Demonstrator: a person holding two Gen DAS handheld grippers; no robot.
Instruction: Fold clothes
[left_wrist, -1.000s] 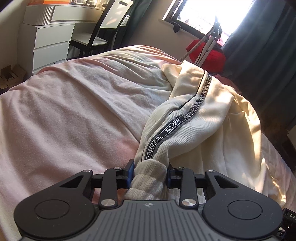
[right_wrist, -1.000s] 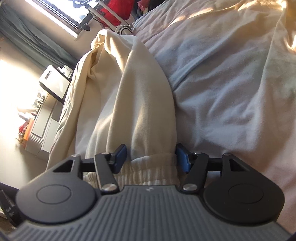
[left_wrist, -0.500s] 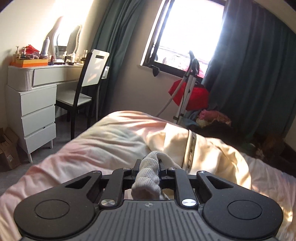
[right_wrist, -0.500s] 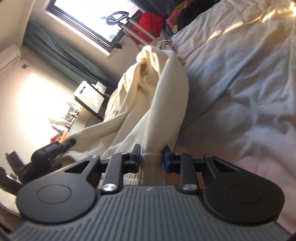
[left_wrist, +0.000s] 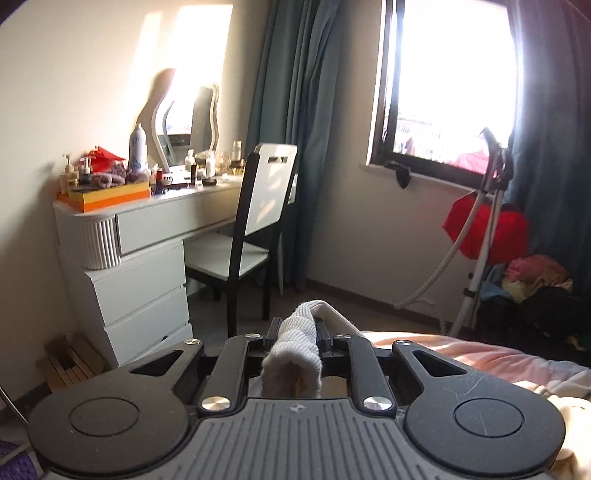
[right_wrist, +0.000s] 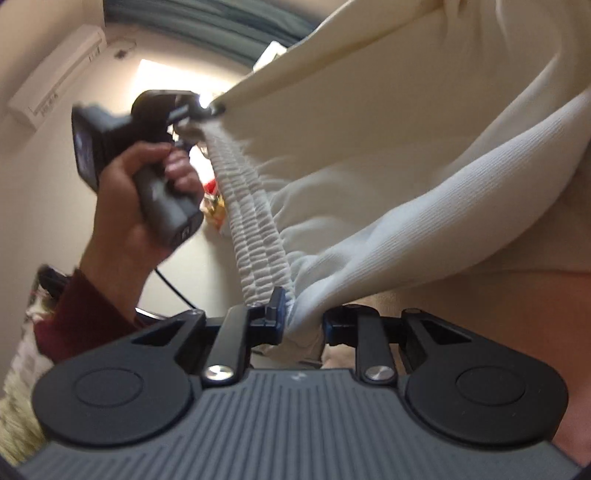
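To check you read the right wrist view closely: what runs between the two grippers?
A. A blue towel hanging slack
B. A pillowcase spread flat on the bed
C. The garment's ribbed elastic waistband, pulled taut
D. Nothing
C: the ribbed waistband stretches straight from the right gripper to the left gripper.

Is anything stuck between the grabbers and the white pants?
No, nothing visible is in the way. The left hand-held gripper is already shut on one end of the ribbed waistband, and the right hand-held gripper pinches the other end. The cream pants hang stretched between them.
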